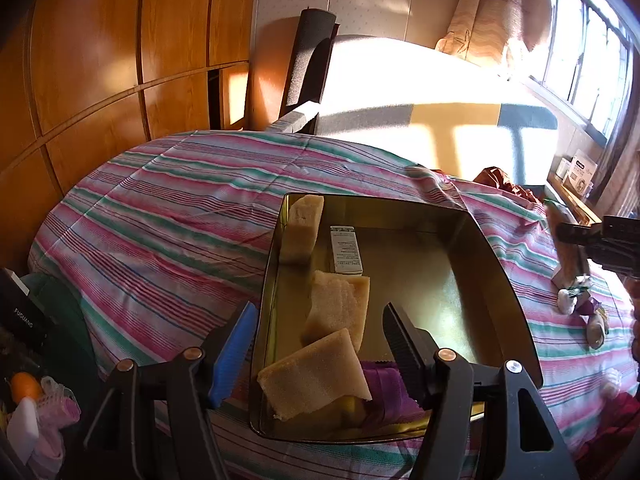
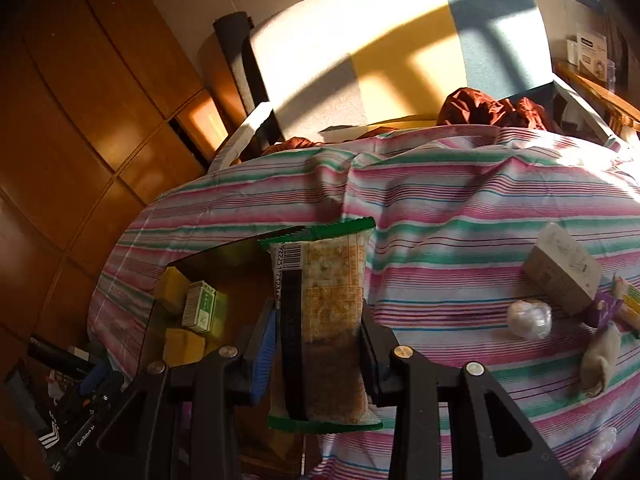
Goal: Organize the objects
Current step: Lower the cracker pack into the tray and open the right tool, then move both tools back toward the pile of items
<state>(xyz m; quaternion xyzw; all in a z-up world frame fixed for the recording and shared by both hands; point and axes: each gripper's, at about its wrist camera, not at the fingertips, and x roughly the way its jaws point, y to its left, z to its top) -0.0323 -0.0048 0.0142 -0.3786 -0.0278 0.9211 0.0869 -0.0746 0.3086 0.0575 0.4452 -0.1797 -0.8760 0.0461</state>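
Note:
A gold metal tin (image 1: 472, 248) lies on the striped cloth (image 1: 160, 220). It holds several yellowish foam blocks (image 1: 340, 304), a small white box (image 1: 346, 250) and a purple wrapper (image 1: 384, 376). My left gripper (image 1: 316, 354) is open over the tin's near left corner. Its blue finger is outside the wall and its black finger inside, and neither pad presses on anything. My right gripper (image 2: 320, 340) is shut on a long cracker packet (image 2: 324, 312) with green ends, held in the air beside the tin (image 2: 224, 252). The same packet (image 1: 568, 236) shows at the right edge of the left wrist view.
Right of the packet, a cardboard box (image 2: 560, 268), a clear wrapped ball (image 2: 528, 320), a purple-wrapped item (image 2: 602, 310) and a beige pouch (image 2: 600, 360) lie on the cloth. Behind are a wooden wardrobe (image 1: 100, 60), a pale board (image 1: 400, 88) and dark red fabric (image 2: 488, 108). Clutter (image 1: 28, 360) sits low left.

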